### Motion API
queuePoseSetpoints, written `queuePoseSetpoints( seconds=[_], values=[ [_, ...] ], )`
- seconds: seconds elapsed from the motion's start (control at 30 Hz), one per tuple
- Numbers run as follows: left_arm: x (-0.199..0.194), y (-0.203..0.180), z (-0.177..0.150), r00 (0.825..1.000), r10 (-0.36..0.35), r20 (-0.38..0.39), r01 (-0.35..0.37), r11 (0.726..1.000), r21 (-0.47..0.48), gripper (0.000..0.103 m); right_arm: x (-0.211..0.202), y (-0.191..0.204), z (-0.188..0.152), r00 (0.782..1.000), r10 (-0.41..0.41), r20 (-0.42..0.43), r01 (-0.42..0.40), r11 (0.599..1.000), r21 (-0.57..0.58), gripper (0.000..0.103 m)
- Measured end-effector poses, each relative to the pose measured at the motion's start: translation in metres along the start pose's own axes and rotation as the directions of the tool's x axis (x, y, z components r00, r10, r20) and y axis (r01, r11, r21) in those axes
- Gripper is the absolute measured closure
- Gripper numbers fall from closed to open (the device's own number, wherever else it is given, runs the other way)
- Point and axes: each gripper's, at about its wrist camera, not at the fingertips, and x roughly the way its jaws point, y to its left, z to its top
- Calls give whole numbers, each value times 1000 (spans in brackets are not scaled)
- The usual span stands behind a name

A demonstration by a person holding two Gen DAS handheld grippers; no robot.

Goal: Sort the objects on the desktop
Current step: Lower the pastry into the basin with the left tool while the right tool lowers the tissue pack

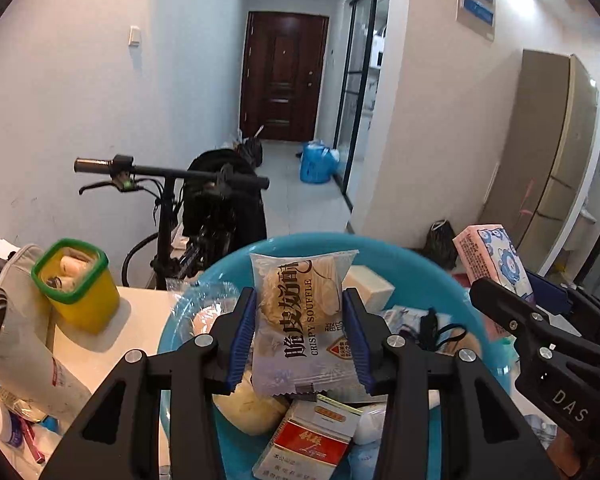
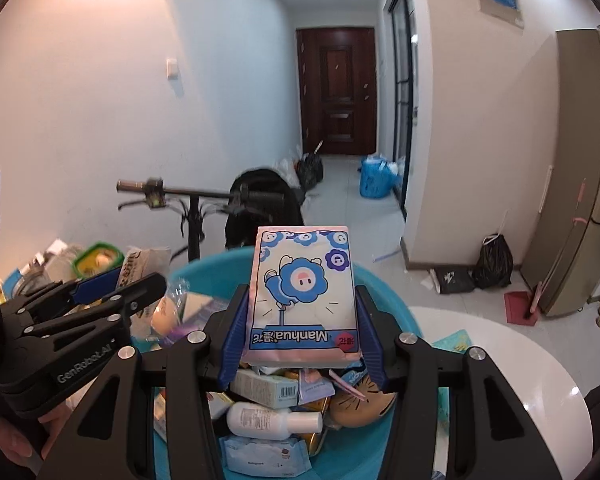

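My left hand-held gripper (image 1: 300,336) is clamped on a snack packet (image 1: 302,320), blue pads pressing both its sides; I read "CRISPY SOUFFLE" down the wrapper beside large Chinese characters. It hangs above the blue basin (image 1: 440,268), which is piled with small goods. Directly under it lies a red-and-white carton (image 1: 312,440) with Chinese print too small for me to read, next to a pale round bun (image 1: 248,404) half hidden by the gripper frame.

My right hand-held gripper (image 2: 300,336) grips a pink-edged tissue pack (image 2: 304,296) showing a blue flower cartoon and the word "Manhua" upside down — it too is over the basin (image 2: 204,268). Below it I make out a white bottle (image 2: 276,422) on its side, a boxed item with a barcode (image 2: 268,390) and a brown cat-face plush (image 2: 360,400), all partly covered.

Each gripper appears in the other's view: "GenRobot.AI" is lettered on the left one, and only "DAS" shows on the right one, the rest cut off. A yellow tub with a green rim (image 1: 76,284) stands on the pale surface (image 1: 140,328) left of the basin — its contents are unclear.
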Motion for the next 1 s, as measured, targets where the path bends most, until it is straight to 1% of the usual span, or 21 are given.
queuePoseSetpoints(
  seconds=[0.2, 0.33, 0.47, 0.63, 0.77, 0.9, 1.0],
  values=[
    [24, 8, -8, 998, 2, -64, -3, 1000, -21, 58, 23, 0, -11, 997, -18, -69, 17, 1000, -8, 54],
    [40, 18, -12, 994, 22, -107, -27, 999, -47, 58, 36, -4, -13, 994, -13, -109, 13, 1000, 1, 54],
    [47, 26, -13, 990, 38, -135, -46, 997, -60, 58, 47, -7, -17, 990, -27, -141, 28, 1000, 4, 54],
    [56, 38, -13, 980, 72, -183, -88, 993, -83, 58, 62, -12, -24, 982, -32, -185, 35, 999, 12, 54],
    [57, 50, -11, 979, 95, -183, -113, 989, -94, 58, 69, -12, -27, 978, -31, -207, 34, 999, 12, 54],
    [60, 54, -11, 977, 81, -197, -102, 990, -99, 58, 70, -12, -28, 977, -34, -211, 36, 999, 6, 54],
    [61, 48, -13, 977, 89, -193, -105, 992, -75, 58, 71, -11, -28, 976, -36, -213, 38, 999, 5, 54]
  ],
)
